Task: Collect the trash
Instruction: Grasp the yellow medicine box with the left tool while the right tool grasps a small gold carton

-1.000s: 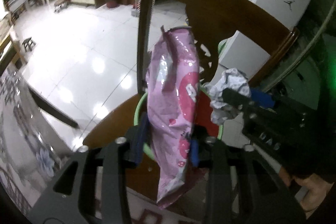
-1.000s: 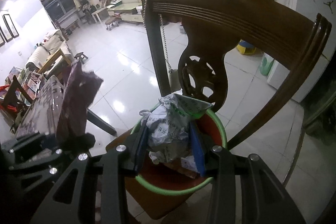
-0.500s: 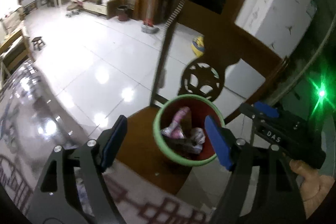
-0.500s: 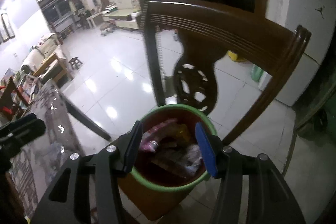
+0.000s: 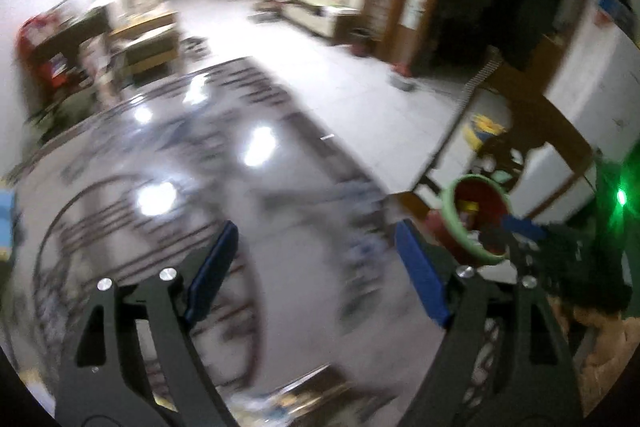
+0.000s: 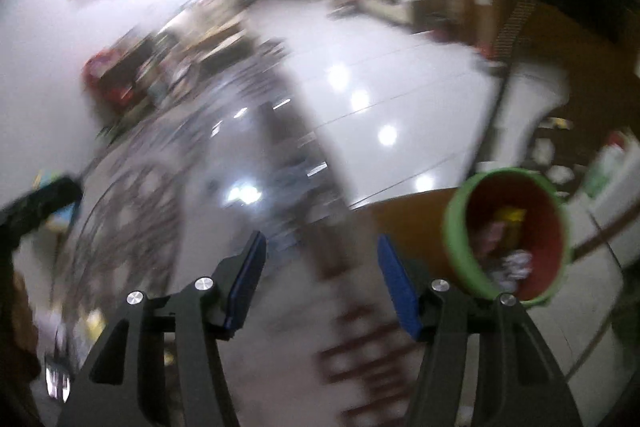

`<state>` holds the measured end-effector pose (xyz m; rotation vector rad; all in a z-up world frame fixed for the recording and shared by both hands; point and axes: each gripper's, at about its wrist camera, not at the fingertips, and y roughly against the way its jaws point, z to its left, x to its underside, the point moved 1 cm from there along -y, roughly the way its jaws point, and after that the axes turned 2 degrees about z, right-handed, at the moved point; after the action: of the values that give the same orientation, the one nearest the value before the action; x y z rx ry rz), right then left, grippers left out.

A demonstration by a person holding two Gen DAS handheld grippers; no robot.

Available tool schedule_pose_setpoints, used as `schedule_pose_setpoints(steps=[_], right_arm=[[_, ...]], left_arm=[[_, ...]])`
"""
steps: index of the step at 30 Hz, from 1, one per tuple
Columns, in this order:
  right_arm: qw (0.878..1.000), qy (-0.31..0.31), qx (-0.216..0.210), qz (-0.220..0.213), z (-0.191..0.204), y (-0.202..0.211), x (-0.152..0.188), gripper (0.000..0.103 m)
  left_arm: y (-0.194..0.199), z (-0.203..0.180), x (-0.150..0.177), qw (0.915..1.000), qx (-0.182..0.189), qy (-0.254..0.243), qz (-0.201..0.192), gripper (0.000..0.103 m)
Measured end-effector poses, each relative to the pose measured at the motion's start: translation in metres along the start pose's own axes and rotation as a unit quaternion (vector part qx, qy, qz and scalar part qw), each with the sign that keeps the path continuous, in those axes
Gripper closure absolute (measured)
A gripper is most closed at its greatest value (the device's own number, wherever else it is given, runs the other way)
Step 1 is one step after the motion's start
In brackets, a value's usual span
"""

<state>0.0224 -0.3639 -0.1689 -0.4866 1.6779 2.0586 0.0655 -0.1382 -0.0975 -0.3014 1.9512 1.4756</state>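
Both grippers have swung away from the bin since half a second ago: then each view looked down into it between the fingers, now each view faces the glossy patterned tabletop [image 5: 280,227] and the bin sits off to the right. Heavy motion blur in both views.

Left gripper [image 5: 316,271]: jaws wide apart, nothing between the blue pads [image 5: 214,267]; only blurred tabletop shows in the gap. Pink snack wrapper held a second ago is no longer in this gripper.

Right gripper [image 6: 320,279]: jaws likewise spread wide and empty, blue pads [image 6: 248,279] over the tabletop. It also appears at the right edge of the left wrist view, dark body with a blue pad, partly in front of the bin.

Red plastic bin with green rim [image 6: 452,227]: stands on the brown wooden chair seat [image 6: 404,215], just beyond the table edge, to the right of the right gripper's right finger. Inside: a mixed heap of trash [image 6: 504,247], with pink, yellow and crumpled white-grey pieces distinguishable; individual items too blurred to identify. Same bin in the left wrist view [image 5: 454,223], with the carved dark wooden chair back [image 5: 536,119] rising behind it.

White tiled floor [image 5: 340,67] beyond the table carries lamp reflections.
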Motion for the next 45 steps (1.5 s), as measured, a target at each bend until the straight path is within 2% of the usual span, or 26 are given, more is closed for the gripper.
schedule_pose_setpoints(steps=[4,7,10,13,17,19,20,21,22,24,25,29,31,34,39,43,45], right_arm=[[0.994,0.087,-0.040,0.050,0.068,-0.024,0.018,0.046],[0.982,0.160,-0.051,0.090,0.111,-0.042,0.036,0.046],[0.964,0.224,-0.061,0.132,0.139,-0.062,0.061,0.045],[0.934,0.309,-0.050,0.174,0.162,-0.082,0.084,0.045],[0.905,0.378,-0.029,0.195,0.181,-0.099,0.109,0.041],[0.898,0.393,-0.013,0.196,0.185,-0.109,0.119,0.044],[0.897,0.396,-0.007,0.198,0.187,-0.113,0.122,0.054],[0.897,0.395,-0.002,0.200,0.186,-0.117,0.124,0.077],[0.900,0.391,0.010,0.193,0.186,-0.121,0.126,0.081],[0.912,0.367,0.002,0.182,0.184,-0.119,0.121,0.095],[0.923,0.342,-0.004,0.177,0.180,-0.117,0.115,0.096],[0.952,0.268,-0.006,0.148,0.161,-0.105,0.095,0.097],[0.961,0.240,-0.013,0.138,0.155,-0.099,0.089,0.097],[0.974,0.199,0.007,0.106,0.137,-0.086,0.076,0.097],[0.984,0.148,0.005,0.094,0.121,-0.074,0.059,0.096],[0.987,0.135,0.003,0.091,0.117,-0.068,0.058,0.096],[0.987,0.129,0.001,0.091,0.117,-0.070,0.055,0.096]], left_arm=[[0.022,0.062,0.024,0.9978,-0.037,0.055,0.001,0.024],[0.033,0.094,0.042,0.9948,-0.050,0.088,0.003,0.024],[0.040,0.115,0.058,0.9930,-0.050,0.106,0.007,0.023],[0.041,0.126,0.071,0.9922,-0.044,0.116,0.016,0.022],[0.041,0.137,0.085,0.9901,-0.034,0.134,0.024,0.021],[0.041,0.140,0.094,0.9884,-0.031,0.146,0.029,0.020],[0.041,0.143,0.098,0.9876,-0.030,0.151,0.032,0.019],[0.040,0.147,0.104,0.9862,-0.031,0.159,0.036,0.019],[0.039,0.150,0.109,0.9846,-0.032,0.167,0.040,0.019],[0.037,0.156,0.122,0.9808,-0.032,0.185,0.054,0.019],[0.036,0.157,0.129,0.9791,-0.031,0.191,0.063,0.019],[0.026,0.155,0.156,0.9731,-0.034,0.204,0.101,0.019],[0.014,0.152,0.170,0.9696,-0.027,0.207,0.127,0.019],[-0.007,0.147,0.184,0.9620,-0.013,0.223,0.157,0.019],[-0.034,0.137,0.196,0.9502,0.000,0.233,0.207,0.019],[-0.051,0.137,0.205,0.9420,0.006,0.247,0.227,0.019],[-0.056,0.136,0.206,0.9412,-0.003,0.251,0.226,0.018]])
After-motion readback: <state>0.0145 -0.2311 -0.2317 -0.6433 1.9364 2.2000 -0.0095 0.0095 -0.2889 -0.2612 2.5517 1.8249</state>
